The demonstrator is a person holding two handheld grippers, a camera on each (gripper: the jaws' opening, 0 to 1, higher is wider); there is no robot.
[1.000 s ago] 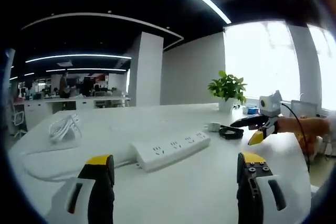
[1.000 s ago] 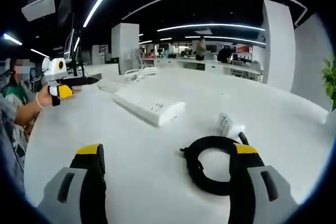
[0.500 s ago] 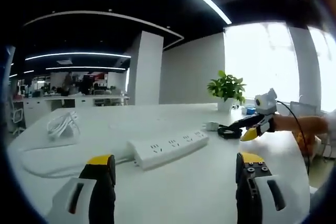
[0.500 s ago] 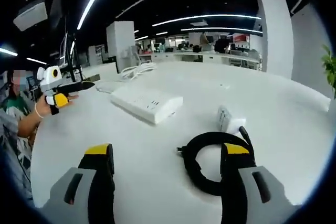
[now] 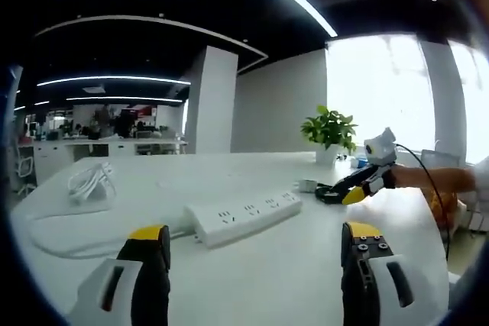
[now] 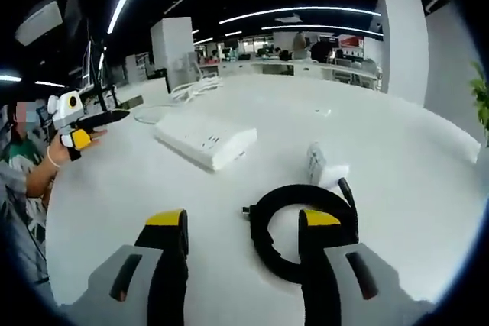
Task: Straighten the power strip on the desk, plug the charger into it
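The right gripper (image 6: 244,223), jaws spread, is way nearer the charger (image 6: 319,164), dead ahead past its coiled cable (image 6: 263,223), while the power strip (image 5: 244,215) lies crosswise ahead of the left gripper (image 5: 252,238), jaws also spread.

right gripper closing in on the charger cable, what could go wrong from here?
1. The right gripper straddles one side of the coiled black cable, not the white charger; it may lift only cable and drag the charger.
2. The power strip lies unheld with the left gripper open short of it, so plugging could shove it.
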